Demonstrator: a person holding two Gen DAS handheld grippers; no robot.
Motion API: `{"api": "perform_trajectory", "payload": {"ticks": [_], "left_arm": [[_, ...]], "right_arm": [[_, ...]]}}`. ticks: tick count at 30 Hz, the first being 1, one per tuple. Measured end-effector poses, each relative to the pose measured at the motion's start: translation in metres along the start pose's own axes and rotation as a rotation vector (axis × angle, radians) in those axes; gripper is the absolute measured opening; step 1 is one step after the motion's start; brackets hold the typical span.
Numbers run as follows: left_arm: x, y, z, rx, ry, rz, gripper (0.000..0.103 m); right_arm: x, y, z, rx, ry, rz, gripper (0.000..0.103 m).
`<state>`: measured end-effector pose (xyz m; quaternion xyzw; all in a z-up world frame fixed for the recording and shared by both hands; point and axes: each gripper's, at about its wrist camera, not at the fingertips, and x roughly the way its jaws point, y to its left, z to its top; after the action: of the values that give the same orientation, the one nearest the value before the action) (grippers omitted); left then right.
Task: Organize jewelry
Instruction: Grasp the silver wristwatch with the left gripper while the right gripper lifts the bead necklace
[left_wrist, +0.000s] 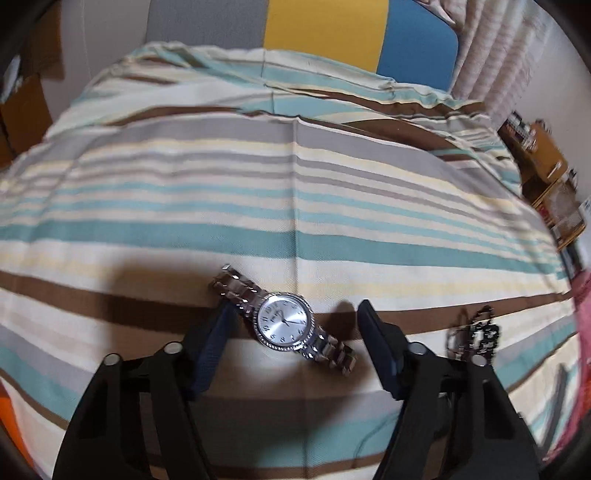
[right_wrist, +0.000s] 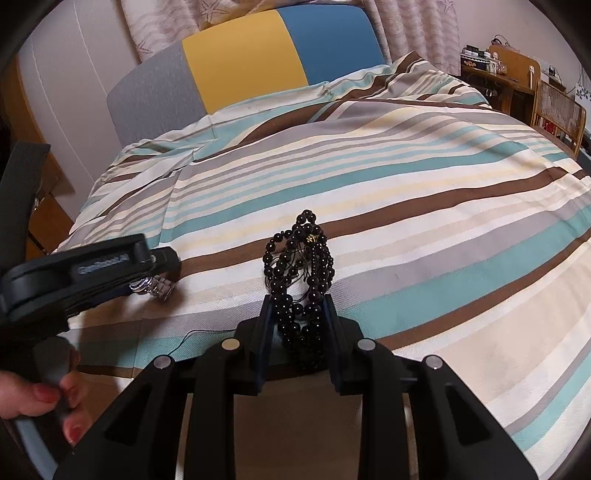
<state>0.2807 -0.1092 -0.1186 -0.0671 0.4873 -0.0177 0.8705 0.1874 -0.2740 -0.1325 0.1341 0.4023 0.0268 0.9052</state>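
- The left gripper (left_wrist: 295, 321) hangs over a silver watch (left_wrist: 284, 320) lying flat on the striped bedspread (left_wrist: 295, 206). Its jaws are spread, one on each side of the watch. The left finger (left_wrist: 214, 343) overlaps the band near the case; the right finger (left_wrist: 376, 339) stands clear of it, so nothing is clamped yet.
- The relation that matters: the watch's long axis runs from about 10 o'clock to 4 o'clock in the left wrist view, band ends pointing up-left and down-right, while the jaws close along 9 to 3. The pads would therefore meet the round case and band obliquely, not squarely across the band.
- In my judgement a slight roll of the wrist would set the pads across the band's narrow width; otherwise the case could skid on the cloth.
- The right gripper (right_wrist: 298, 314) is clenched on a bunch of black bead strands (right_wrist: 303, 266), which stick out at 12 o'clock from its tips and rest on the bedspread.
- From the right wrist view, the watch lies at 9 o'clock, under the left gripper, so the left hand is plainly the nearer one. The beads lie at 3 o'clock from the watch.
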Motion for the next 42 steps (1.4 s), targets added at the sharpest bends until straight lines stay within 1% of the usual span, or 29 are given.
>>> {"api": "perform_trajectory", "payload": {"ticks": [1, 2, 4, 6, 9, 12, 13, 15, 16, 18, 20, 21, 24, 26, 28, 30, 32, 34, 35, 37, 39, 41, 42], "left_arm": [[0.0, 0.0, -0.002, 0.016, -0.013, 0.015, 0.051], [-0.001, 0.002, -0.004, 0.037, -0.028, 0.026, 0.048], [-0.003, 0.009, -0.007, 0.055, -0.041, 0.002, 0.043], [-0.007, 0.014, -0.011, 0.09, -0.05, 0.01, 0.04], [-0.012, 0.018, -0.017, 0.105, -0.054, 0.009, 0.04], [-0.013, 0.018, -0.017, 0.076, -0.051, 0.009, 0.041], [-0.012, 0.017, -0.016, 0.068, -0.048, 0.005, 0.046], [-0.01, 0.013, -0.012, 0.047, -0.033, -0.018, 0.064], [-0.009, 0.009, -0.012, 0.045, -0.029, -0.016, 0.068], [-0.005, 0.003, -0.009, 0.045, -0.019, 0.008, 0.068], [-0.004, 0.001, -0.011, 0.066, -0.033, 0.036, 0.06], [-0.004, 0.001, -0.013, 0.088, -0.041, 0.052, 0.054], [-0.01, 0.009, -0.02, 0.148, -0.063, 0.044, 0.045], [-0.017, 0.02, -0.025, 0.16, -0.07, 0.02, 0.045], [-0.023, 0.031, -0.03, 0.152, -0.071, 0.006, 0.045], [-0.029, 0.043, -0.033, 0.117, -0.08, -0.023, 0.045], [-0.03, 0.046, -0.033, 0.087, -0.085, -0.05, 0.046], [-0.027, 0.043, -0.031, 0.088, -0.081, -0.053, 0.054], [-0.025, 0.038, -0.029, 0.098, -0.083, -0.056, 0.056], [-0.02, 0.03, -0.025, 0.125, -0.077, -0.038, 0.056], [-0.013, 0.02, -0.022, 0.161, -0.076, -0.002, 0.056], [-0.01, 0.017, -0.021, 0.177, -0.081, 0.022, 0.056], [-0.01, 0.017, -0.021, 0.175, -0.085, 0.024, 0.054]], "right_arm": [[0.0, 0.0, 0.0, 0.001, 0.0, 0.002, 0.024], [0.0, -0.001, 0.0, 0.003, -0.001, 0.004, 0.024], [0.0, -0.002, 0.0, 0.006, -0.002, 0.008, 0.024], [0.0, -0.001, 0.0, 0.006, -0.003, 0.008, 0.024], [0.0, 0.0, 0.0, 0.005, -0.004, 0.007, 0.025], [0.0, 0.0, 0.0, 0.004, -0.003, 0.007, 0.025], [0.0, 0.0, 0.0, 0.004, -0.003, 0.007, 0.025], [0.0, -0.001, 0.0, 0.004, -0.003, 0.008, 0.025], [0.0, -0.001, 0.0, 0.004, -0.003, 0.007, 0.025], [0.0, -0.001, -0.001, 0.004, -0.004, 0.009, 0.025], [0.0, -0.002, -0.001, 0.01, -0.004, 0.015, 0.025], [0.0, -0.003, -0.001, 0.013, -0.003, 0.019, 0.025], [0.0, -0.002, 0.0, 0.015, -0.004, 0.023, 0.025], [0.0, -0.003, -0.001, 0.018, -0.005, 0.027, 0.025], [0.0, -0.004, -0.001, 0.021, -0.005, 0.03, 0.025], [0.0, -0.004, -0.001, 0.021, -0.006, 0.031, 0.025], [-0.001, -0.004, -0.001, 0.022, -0.006, 0.032, 0.025], [-0.001, -0.004, -0.001, 0.023, -0.006, 0.033, 0.025], [-0.001, -0.004, -0.001, 0.025, -0.006, 0.035, 0.025], [-0.001, -0.005, -0.001, 0.027, -0.006, 0.037, 0.025], [-0.001, -0.005, -0.001, 0.026, -0.006, 0.037, 0.025], [-0.001, -0.005, -0.001, 0.027, -0.006, 0.038, 0.025], [0.0, -0.005, -0.001, 0.026, -0.006, 0.037, 0.025]]}}
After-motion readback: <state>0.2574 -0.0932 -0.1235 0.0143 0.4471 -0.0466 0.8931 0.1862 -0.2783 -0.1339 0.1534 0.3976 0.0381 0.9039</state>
